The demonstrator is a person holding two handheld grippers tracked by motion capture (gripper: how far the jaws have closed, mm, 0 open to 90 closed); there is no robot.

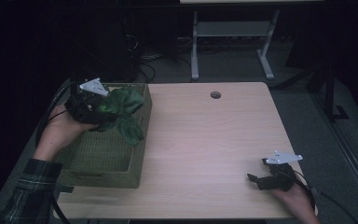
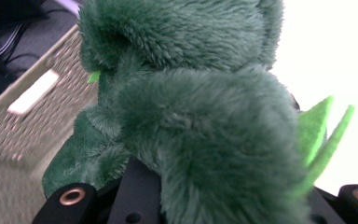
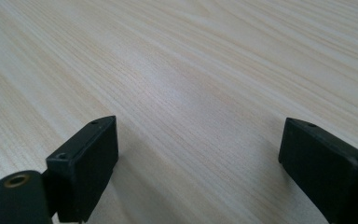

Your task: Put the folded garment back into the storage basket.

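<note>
Green plush toy [image 1: 121, 109], shaggy and dark with thin bright-green felt pieces sticking out of it, hangs over the woven basket [image 1: 98, 163] at the left end of the table [image 1: 205, 140], held up clear of the basket's floor near its far right corner. In the high view the left gripper [image 1: 98, 106] is at the toy's left side, with the person's left hand [image 1: 58, 130] wrapped round its body, a plaid sleeve [image 1: 25, 191] trailing toward the bottom edge, and the grey three-cornered plate on top. In the left gripper view the fur [image 2: 205, 140] bulges up between the two black jaws and hides their tips, so the jaws stand clamped on the toy; a felt flap [image 2: 319, 135] shows at the right and the basket's wicker wall [image 2: 32, 116] behind at the left. Across the bare middle of the light wooden tabletop, a round cable hole [image 1: 215, 94] sits near the far edge. At the near right corner the right gripper [image 1: 260, 179] rests low over the wood in the person's right hand [image 1: 298, 200], well apart from the basket. In the right gripper view its jaws stand wide apart with nothing between them but wood grain [image 3: 200, 93].
</note>
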